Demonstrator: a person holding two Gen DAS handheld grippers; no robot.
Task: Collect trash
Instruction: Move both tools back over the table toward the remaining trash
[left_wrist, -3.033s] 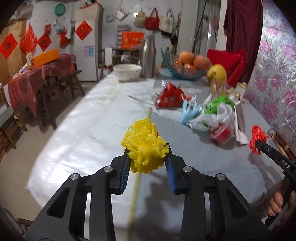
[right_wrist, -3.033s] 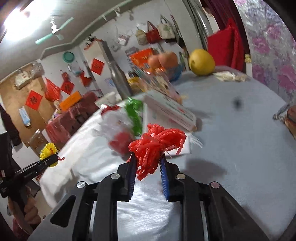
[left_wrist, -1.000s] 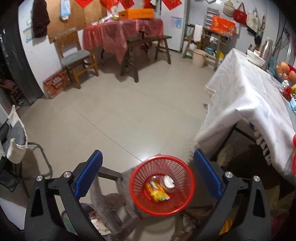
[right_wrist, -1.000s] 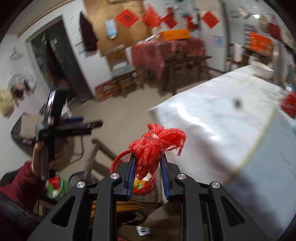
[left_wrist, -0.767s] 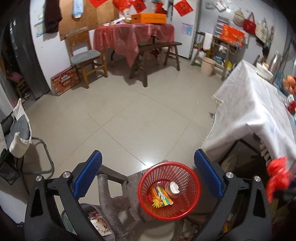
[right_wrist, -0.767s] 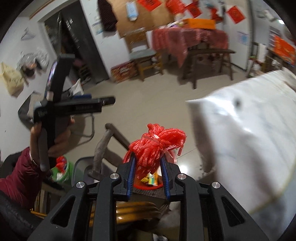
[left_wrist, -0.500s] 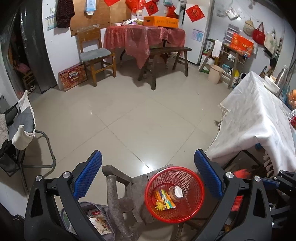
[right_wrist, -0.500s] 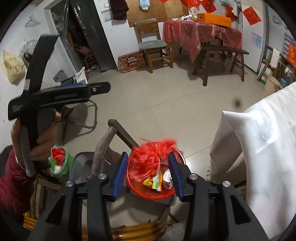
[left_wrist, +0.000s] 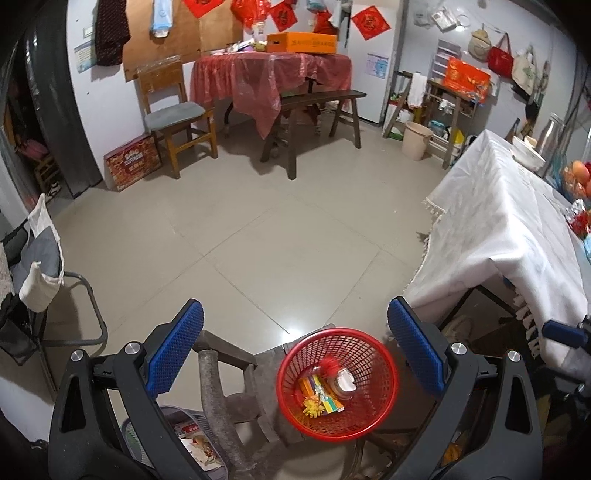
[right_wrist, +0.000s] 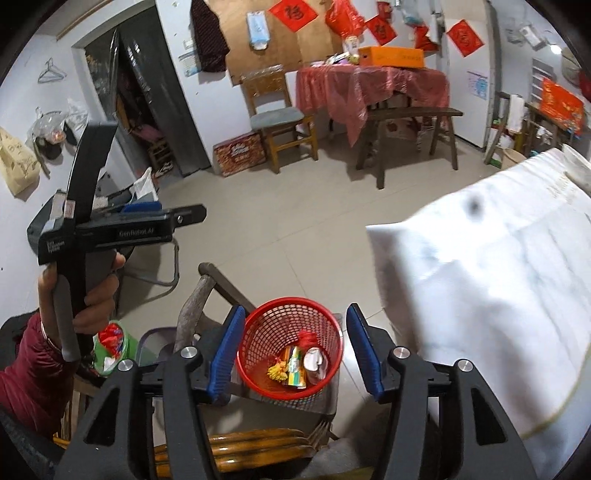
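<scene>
A red mesh basket sits on an old wooden chair below both grippers. Inside lie a red net bundle, a yellow net ball, a colourful wrapper and a white cup. My left gripper hangs above it, open wide and empty. My right gripper is over the same basket; its jaws are opening with nothing between them. The red bundle lies loose in the basket beside the yellow ball. A hand holds the left gripper up at the left.
The table with the white cloth stands right of the basket, its corner close by. The wooden chair's arm curves left of the basket. A green bag of rubbish is lower left. Bare tiled floor stretches ahead.
My right gripper swung from the table to above the basket, its jaws parted and the red net bundle dropped in. The left gripper stayed open and drew back a little.
</scene>
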